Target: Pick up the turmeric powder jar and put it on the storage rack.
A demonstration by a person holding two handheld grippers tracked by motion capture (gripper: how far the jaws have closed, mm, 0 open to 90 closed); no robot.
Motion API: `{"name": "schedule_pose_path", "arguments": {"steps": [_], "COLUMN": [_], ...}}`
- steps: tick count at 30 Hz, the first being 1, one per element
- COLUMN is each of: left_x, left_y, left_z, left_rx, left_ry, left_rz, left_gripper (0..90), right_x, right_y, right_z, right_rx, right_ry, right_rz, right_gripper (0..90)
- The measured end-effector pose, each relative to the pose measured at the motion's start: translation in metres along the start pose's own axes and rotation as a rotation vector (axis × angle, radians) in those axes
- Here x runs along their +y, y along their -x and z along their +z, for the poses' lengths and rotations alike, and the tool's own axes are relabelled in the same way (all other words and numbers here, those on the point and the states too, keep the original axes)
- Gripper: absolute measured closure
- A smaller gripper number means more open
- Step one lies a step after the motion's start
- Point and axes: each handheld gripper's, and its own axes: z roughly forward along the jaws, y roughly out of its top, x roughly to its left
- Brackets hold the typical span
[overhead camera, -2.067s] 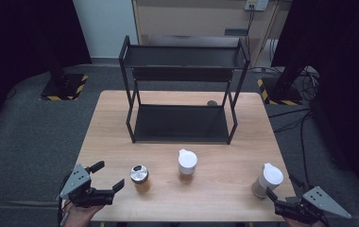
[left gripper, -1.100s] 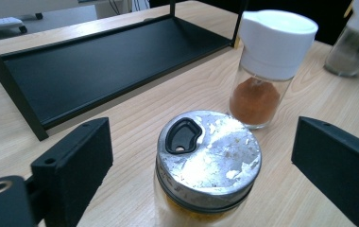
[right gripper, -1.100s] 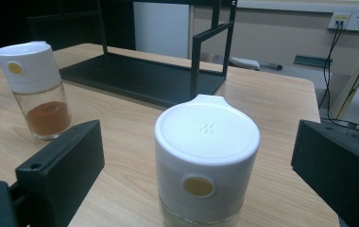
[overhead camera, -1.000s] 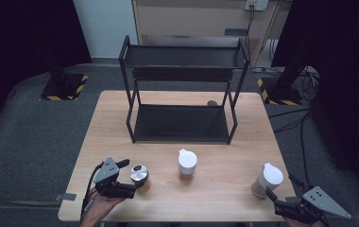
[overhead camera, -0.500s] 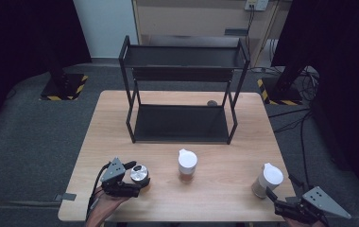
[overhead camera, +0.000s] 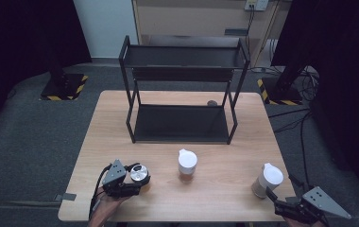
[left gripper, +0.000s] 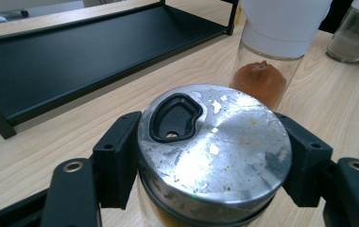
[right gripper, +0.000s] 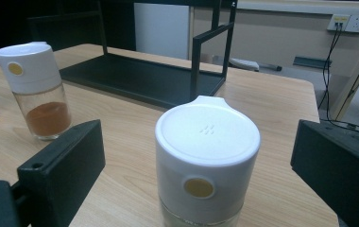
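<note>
Left tongs [overhead camera: 137,185] at the near-left edge of the counter [overhead camera: 121,113], clenched on the metal-lidded jar [overhead camera: 139,174]; jaws have just been closing, and in the left gripper view both black pads press the sides of the jar [left gripper: 214,156] just under its scuffed silver lid; lid carries a black kidney-shaped pour opening; yellowish contents visible below the rim; jar stands upright on the counter, near-left of centre; person's left hand [overhead camera: 106,208] comes in from the bottom edge of the high view, holding the tongs

Right tongs [overhead camera: 284,204] at the near-right corner, released; in the right gripper view the two jaws stand wide apart, one on each side of the white-capped jar [right gripper: 207,163], with clear gaps to the cap; this jar [overhead camera: 267,180] upright near the right edge of the counter, clear glass body, white cap with a small spout and a round yellowish dot on its side

Middle jar [overhead camera: 187,165] between the other two, upright, white cap, reddish-brown powder in the lower part; well apart from both tongs

Black two-tier rack [overhead camera: 182,90] farther back, centred on the counter; small dark round thing [overhead camera: 211,102] just behind its lower tier, too small to identify; dark grey floor [overhead camera: 36,137] beyond the counter
</note>
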Motion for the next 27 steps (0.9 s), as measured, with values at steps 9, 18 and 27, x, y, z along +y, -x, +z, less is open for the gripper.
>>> {"name": "schedule_pose_path", "arguments": {"steps": [9,18,27], "left_x": [0.003,0.017,0.05], "left_y": [0.004,0.002,-0.001], "left_z": [0.0,0.0,0.007], "left_rx": [0.008,0.008,0.0], "left_ry": [-0.003,0.016,0.014], "left_rz": [0.019,0.013,0.02], "left_gripper": [32.4,32.6,32.9], "right_x": [0.0,0.0,0.0], "right_y": [0.0,0.0,0.0], "right_z": [0.0,0.0,0.0], "right_rx": [0.001,0.002,0.004], "right_ry": [0.0,0.001,0.003], "right_rz": [0.001,0.0,0.001], "right_gripper": [3.7,3.8,3.9]}}
